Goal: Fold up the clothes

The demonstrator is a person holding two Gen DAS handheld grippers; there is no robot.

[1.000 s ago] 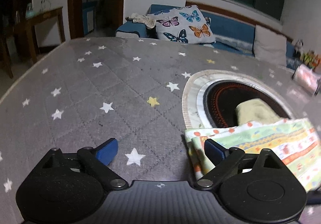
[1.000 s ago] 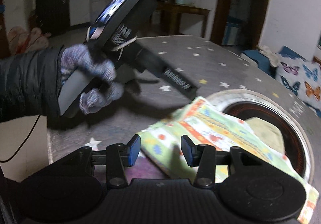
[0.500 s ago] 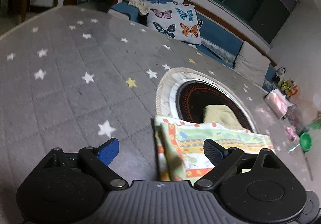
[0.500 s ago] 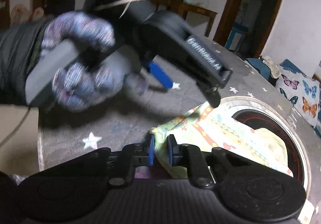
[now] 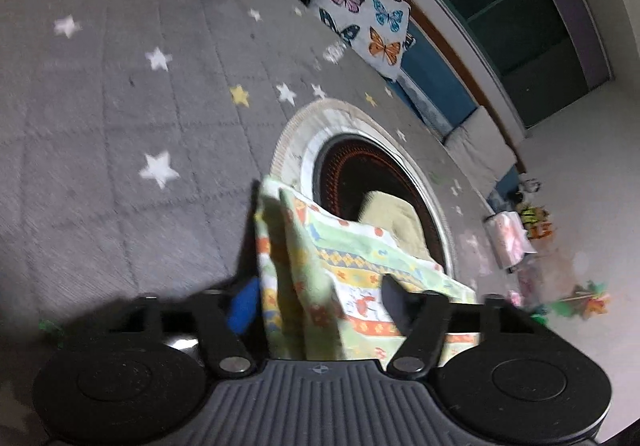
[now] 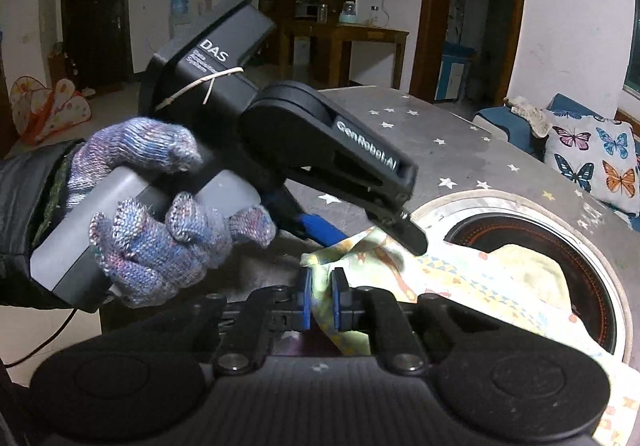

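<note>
Patterned cloth [image 6: 448,278], soft, light, limp: draped over round mat [image 5: 304,138] rim | right gripper [image 6: 320,304] clenched on its corner | left gripper [image 5: 316,302] spread, straddling adjacent edge: best hold, doubled hem

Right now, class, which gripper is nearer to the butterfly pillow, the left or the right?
Hard to say. Both grippers are at the patterned cloth, well short of the butterfly pillow. The right gripper pinches its corner; the left gripper straddles it just beyond, perhaps slightly nearer.
</note>
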